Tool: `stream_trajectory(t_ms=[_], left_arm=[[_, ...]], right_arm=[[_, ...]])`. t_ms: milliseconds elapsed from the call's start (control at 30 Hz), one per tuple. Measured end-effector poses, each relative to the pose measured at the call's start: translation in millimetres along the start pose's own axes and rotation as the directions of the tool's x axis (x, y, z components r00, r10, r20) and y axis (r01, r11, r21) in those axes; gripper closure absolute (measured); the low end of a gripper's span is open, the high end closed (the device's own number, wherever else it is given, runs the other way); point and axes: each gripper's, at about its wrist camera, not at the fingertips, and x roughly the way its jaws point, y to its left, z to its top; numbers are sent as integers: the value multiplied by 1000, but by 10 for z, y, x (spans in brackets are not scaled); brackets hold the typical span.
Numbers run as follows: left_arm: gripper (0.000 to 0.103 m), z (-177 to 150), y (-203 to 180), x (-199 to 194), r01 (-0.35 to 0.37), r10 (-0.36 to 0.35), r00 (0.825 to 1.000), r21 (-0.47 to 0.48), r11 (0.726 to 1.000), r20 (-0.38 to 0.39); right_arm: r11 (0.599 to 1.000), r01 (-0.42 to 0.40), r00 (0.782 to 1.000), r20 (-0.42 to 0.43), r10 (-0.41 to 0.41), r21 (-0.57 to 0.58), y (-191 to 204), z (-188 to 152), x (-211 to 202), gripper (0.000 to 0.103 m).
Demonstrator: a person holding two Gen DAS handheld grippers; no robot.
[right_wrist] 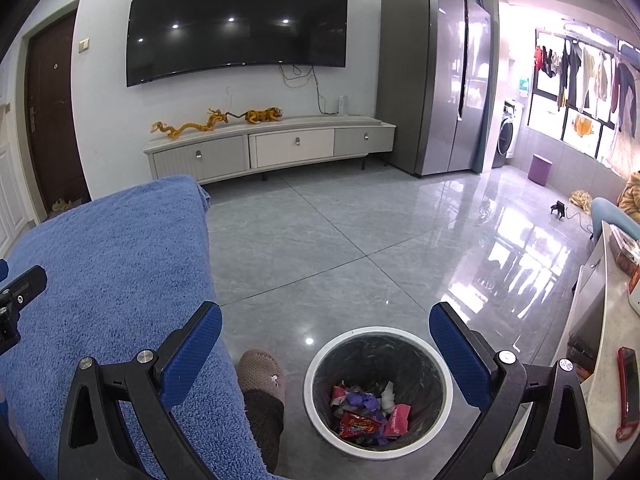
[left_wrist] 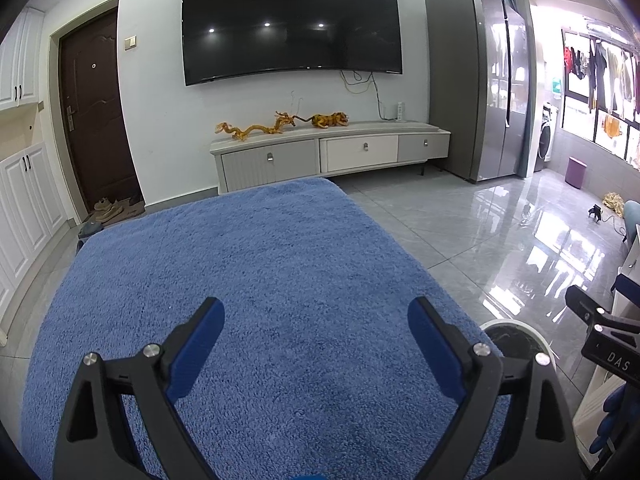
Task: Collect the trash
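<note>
The left gripper [left_wrist: 316, 312] hangs over a blue towel-covered surface [left_wrist: 256, 264], its blue-padded jaws spread wide with nothing between them, only bare blue pile below. The right gripper [right_wrist: 326, 318] is likewise released, jaws wide apart and empty, and it points down toward a round white-rimmed trash bin [right_wrist: 316, 364] lined with a black bag, which stands on the grey tiled floor [right_wrist: 320, 240] just beside the towel's edge. The trash [right_wrist: 370, 412] lies at the bottom of the bin: a red snack wrapper, a pink wrapper, crumpled purple pieces and a scrap of white paper, all heaped together. In the left wrist view only a part of the bin's rim shows, past the right finger of the left gripper. A foot in a brown knitted slipper [right_wrist: 262, 372] rests on the floor between the towel and the bin, close to both. At the right edge of the right wrist view a red-cased phone [right_wrist: 628, 392] lies on a pale counter. Across the room a dark television [right_wrist: 236, 20] hangs on the wall above a low white cabinet [right_wrist: 272, 148] bearing two golden figurines.
</note>
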Motion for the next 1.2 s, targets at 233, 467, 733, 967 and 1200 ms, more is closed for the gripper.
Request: stream_trajectory(t_ms=[233,467,733,967,1200], left_arm=[[10,1,34,-7,1,-1,1000,-10,1000,-1],[9,13,57,-12,-2,2,1000,-14,1000,-1],[9,39,82,-1,-5,5,1000,-22,1000,-5],[9,30,94,-6,-1,1,1000,-21,1000,-2],[9,31,90,-7,-2,2,1000,-21,1000,-2]], right_arm=[[1000,-1,1000,5,1,8,-11,-10,-17,1],[1000,-2,1000,4,2,9,-13,-3,-15,1],[1000,-6,1000,-3,6,5,-16,-3,12,1],[1000,-10,1000,-9,10,2,-9,-9,24,1],[1000,-10,1000,-9,10,2,-7,-11,24,1]])
